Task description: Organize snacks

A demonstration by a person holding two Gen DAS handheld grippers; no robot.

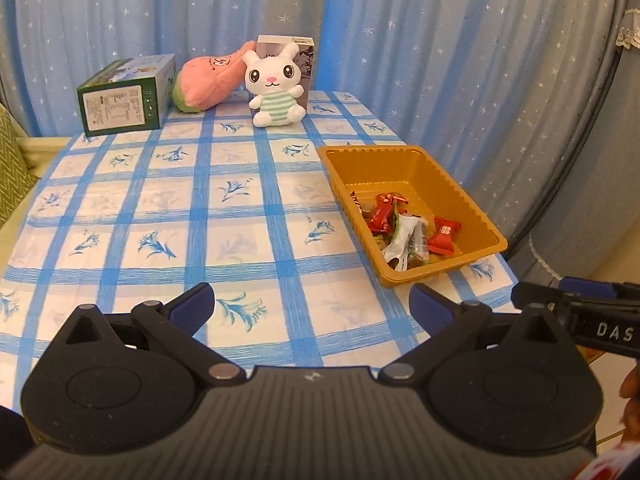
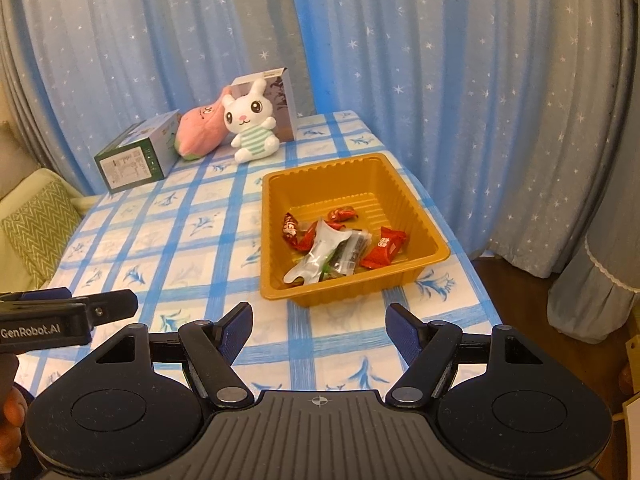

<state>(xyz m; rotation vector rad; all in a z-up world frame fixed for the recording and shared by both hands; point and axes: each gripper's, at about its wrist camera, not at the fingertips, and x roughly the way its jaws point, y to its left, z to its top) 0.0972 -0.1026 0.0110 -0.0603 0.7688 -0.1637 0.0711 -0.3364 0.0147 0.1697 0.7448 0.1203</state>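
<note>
Green box (image 1: 124,98), pink plush (image 1: 210,76), bunny plush (image 1: 274,86), starry curtain (image 1: 440,40).

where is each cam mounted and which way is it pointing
Left wrist: sits on the left tongs, looking forward and down over the checked tablecloth toward the blue curtain; its own open tongs fill the bottom, the right tongs enter at the right edge.
Right wrist: sits on the right tongs, aimed the same way, closer to the orange tray; own open tongs below, left tongs at the left edge.
Shared: tray of wrapped snacks, white plush rabbit, green box.
</note>
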